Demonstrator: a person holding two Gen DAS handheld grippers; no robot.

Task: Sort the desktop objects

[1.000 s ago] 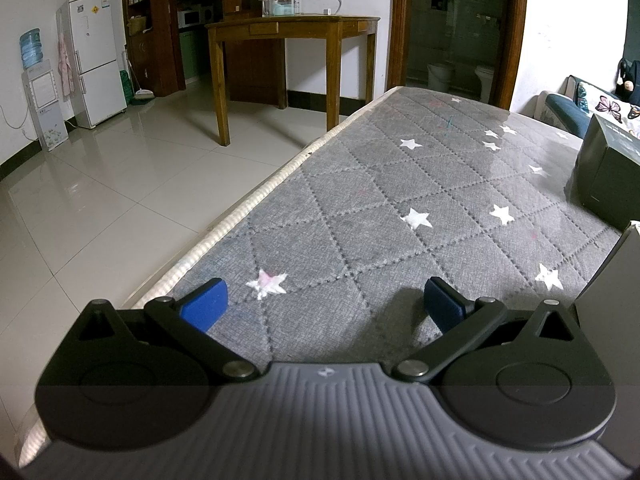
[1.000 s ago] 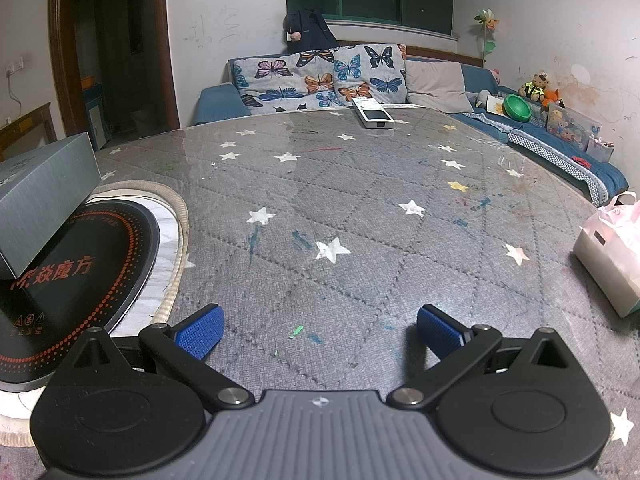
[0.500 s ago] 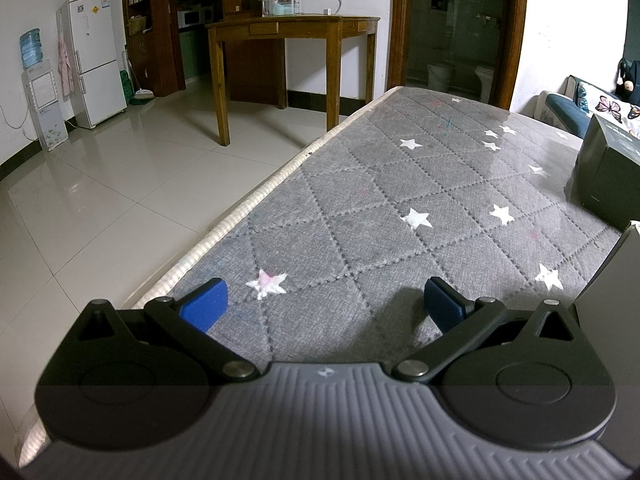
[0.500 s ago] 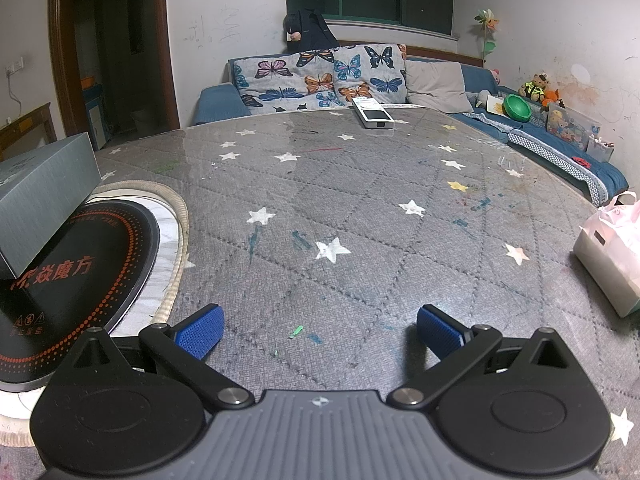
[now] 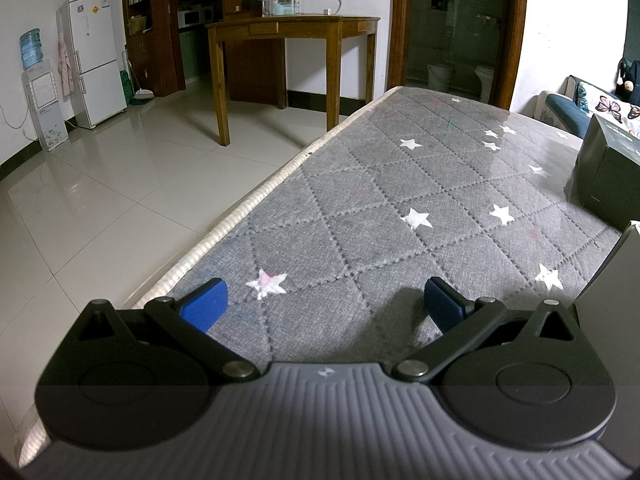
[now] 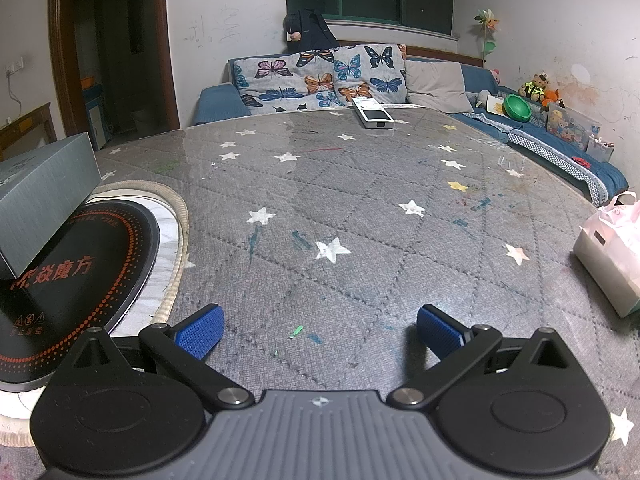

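A grey star-patterned cover lies over the table (image 6: 360,208). My right gripper (image 6: 320,330) hovers low over it, open, with nothing between its blue pads. At its left a grey box (image 6: 44,196) rests on a black induction cooker (image 6: 76,264). A white remote-like device (image 6: 372,114) lies at the far edge, and a pink-and-white bag (image 6: 616,256) stands at the right. My left gripper (image 5: 324,306) is open and empty near the table's left edge (image 5: 256,200). A dark box (image 5: 608,168) stands far right in that view.
Beyond the table's far side runs a blue sofa (image 6: 560,148) with butterfly cushions and toys. Off the left edge is tiled floor (image 5: 100,200), with a wooden desk (image 5: 288,28), a fridge (image 5: 96,56) and a water dispenser (image 5: 40,96). A grey panel edge (image 5: 616,280) sits close at my left gripper's right.
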